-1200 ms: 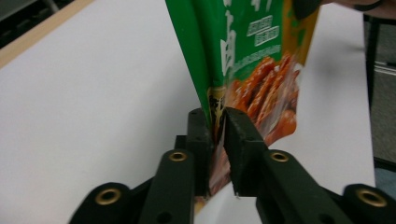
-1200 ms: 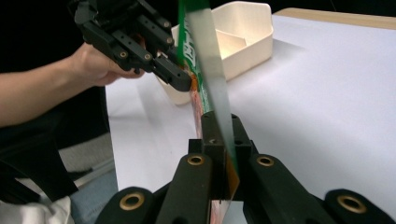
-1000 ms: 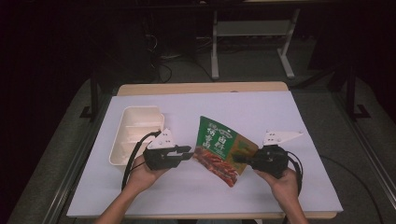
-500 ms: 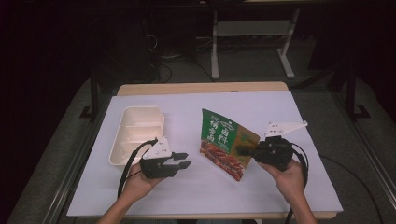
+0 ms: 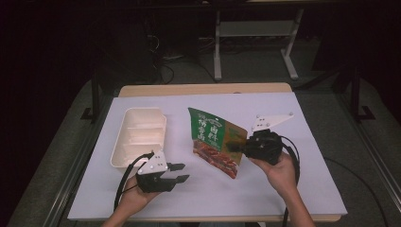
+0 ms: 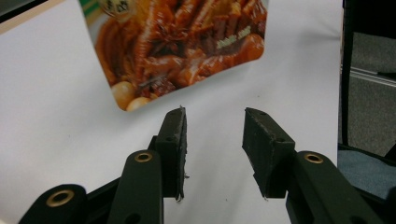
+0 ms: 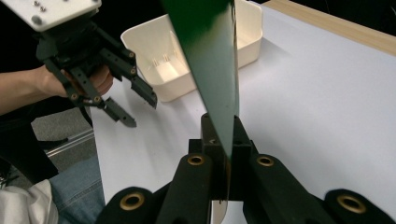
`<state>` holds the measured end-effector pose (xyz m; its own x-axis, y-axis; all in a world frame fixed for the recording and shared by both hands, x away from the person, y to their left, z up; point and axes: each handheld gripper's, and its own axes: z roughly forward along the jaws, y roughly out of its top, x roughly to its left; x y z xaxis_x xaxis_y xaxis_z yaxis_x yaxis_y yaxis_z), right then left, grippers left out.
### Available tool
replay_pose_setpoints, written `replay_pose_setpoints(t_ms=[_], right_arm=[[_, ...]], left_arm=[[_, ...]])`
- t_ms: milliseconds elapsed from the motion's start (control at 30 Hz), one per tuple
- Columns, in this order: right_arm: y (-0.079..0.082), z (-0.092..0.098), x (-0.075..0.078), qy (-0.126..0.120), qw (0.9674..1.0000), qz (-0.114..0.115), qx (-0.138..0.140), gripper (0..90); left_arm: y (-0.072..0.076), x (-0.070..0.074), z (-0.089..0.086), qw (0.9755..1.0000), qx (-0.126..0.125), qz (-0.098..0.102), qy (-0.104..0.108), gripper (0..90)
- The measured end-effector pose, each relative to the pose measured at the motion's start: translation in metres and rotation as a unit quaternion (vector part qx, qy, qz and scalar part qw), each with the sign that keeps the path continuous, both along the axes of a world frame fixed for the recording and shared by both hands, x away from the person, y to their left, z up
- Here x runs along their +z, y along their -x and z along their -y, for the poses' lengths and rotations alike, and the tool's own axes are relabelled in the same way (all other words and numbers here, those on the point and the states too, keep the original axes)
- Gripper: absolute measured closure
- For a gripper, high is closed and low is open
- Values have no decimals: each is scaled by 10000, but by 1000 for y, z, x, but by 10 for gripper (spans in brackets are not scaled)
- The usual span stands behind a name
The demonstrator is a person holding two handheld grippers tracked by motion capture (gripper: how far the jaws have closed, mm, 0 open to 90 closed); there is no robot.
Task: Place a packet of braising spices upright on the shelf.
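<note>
while my right tool point(image 5: 235, 146) clamps the snack pouch point(image 5: 213, 139) edge mid-counter, my left tool point(image 5: 181, 172), jaws just opening, holds nothing near the counter's front edge.

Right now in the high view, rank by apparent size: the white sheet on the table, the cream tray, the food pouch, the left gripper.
1. white sheet
2. cream tray and food pouch: look alike, no ranking
3. left gripper

Black two-jaw tools point(image 5: 176, 172), trailing cables, jeans point(image 7: 77, 193)
</note>
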<state>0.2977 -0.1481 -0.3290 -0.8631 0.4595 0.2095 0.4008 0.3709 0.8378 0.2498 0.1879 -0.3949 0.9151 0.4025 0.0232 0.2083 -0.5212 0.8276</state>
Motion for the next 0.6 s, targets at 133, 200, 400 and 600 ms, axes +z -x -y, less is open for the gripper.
replay_pose_setpoints(t_ms=[133,200,400,600], right_arm=[[-4,-8,5,-4,10000,33,41,896],[-6,-11,6,-7,10000,45,34,896],[-10,-19,10,22,10000,59,64,896],[-14,-27,14,50,9999,91,101,896]], left_arm=[[6,-4,-3,10000,-22,-1,-55,570],[8,-7,-5,10000,-15,-22,-42,562],[16,-9,-7,10000,-11,17,-63,527],[21,-11,-11,9999,-12,101,-104,507]])
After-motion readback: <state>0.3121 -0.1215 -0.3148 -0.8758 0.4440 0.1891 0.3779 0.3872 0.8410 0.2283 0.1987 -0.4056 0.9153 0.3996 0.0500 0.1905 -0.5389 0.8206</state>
